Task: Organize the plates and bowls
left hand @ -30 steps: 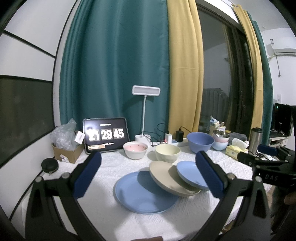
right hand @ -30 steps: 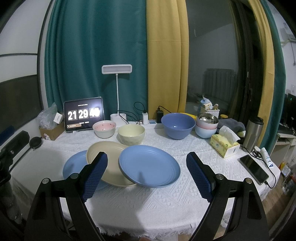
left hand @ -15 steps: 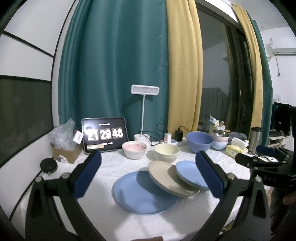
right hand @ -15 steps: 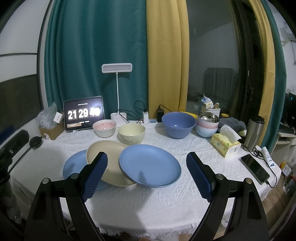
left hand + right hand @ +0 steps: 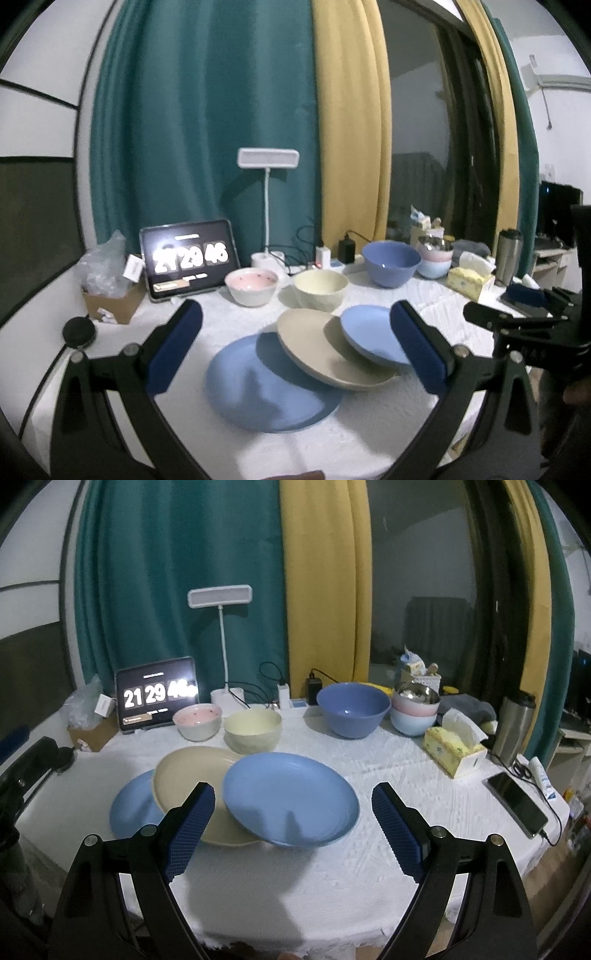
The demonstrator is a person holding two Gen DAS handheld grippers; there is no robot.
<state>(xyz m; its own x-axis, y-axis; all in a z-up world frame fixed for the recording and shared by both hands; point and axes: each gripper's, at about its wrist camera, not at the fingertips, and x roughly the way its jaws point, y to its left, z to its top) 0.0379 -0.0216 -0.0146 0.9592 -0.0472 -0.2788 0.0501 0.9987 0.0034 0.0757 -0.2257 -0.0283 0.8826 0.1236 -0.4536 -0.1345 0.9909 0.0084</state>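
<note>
Three plates overlap in a row on the white tablecloth: a blue plate [image 5: 266,391] lying flat at the left, a beige plate [image 5: 325,350] leaning on it, and a smaller blue plate [image 5: 288,799] leaning on the beige one. Behind them stand a pink-lined bowl [image 5: 197,722], a cream bowl [image 5: 253,730], a large blue bowl [image 5: 352,709] and a stack of bowls [image 5: 413,710] topped by a metal one. My left gripper [image 5: 295,347] hovers open above the plates. My right gripper [image 5: 293,829] is open over the near blue plate. Neither holds anything.
A tablet clock [image 5: 157,696], a desk lamp [image 5: 221,598] and chargers line the back. A tissue box [image 5: 454,751], a steel tumbler [image 5: 511,727] and a phone [image 5: 517,803] lie at the right. A cardboard box [image 5: 110,302] sits far left. The table's front edge [image 5: 295,934] is near.
Both views have closed in slightly on the plates and dipped a little. The plates and bowls have not moved, and both grippers stay open.
</note>
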